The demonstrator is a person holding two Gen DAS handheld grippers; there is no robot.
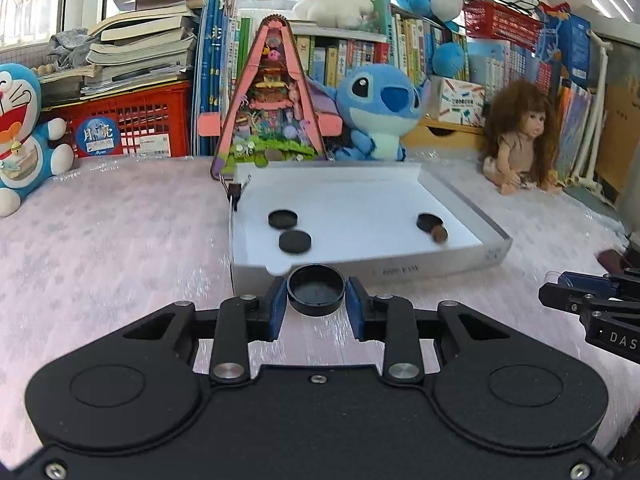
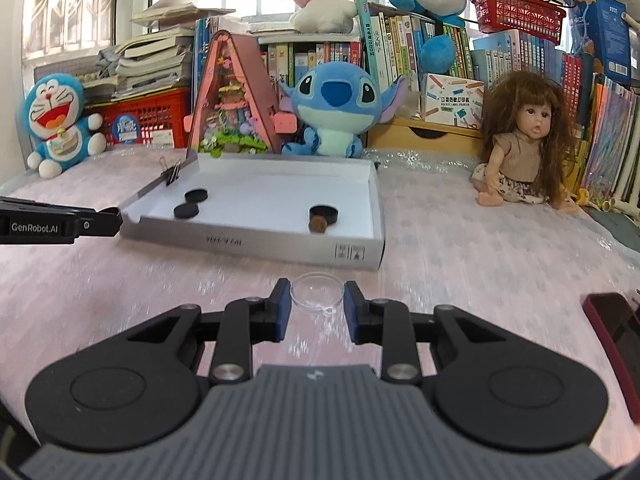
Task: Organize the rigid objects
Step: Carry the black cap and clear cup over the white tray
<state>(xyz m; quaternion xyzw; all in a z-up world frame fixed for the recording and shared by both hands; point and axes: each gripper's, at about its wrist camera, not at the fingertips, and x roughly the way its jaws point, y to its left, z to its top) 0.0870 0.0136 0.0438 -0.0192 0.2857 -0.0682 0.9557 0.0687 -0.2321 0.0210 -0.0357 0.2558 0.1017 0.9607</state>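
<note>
My left gripper is shut on a round black cap, held hollow side up just in front of the white shallow box. My right gripper is shut on a clear round lid with a small tab, held above the pink cloth before the box. Inside the box lie two black discs at the left, plus a third black disc with a small brown piece at the right. The left gripper's tip shows at the left edge of the right wrist view.
A black binder clip grips the box's far left corner. Plush toys, a doll, a pink triangular model, red crates and books line the back. A dark red flat object lies at the right.
</note>
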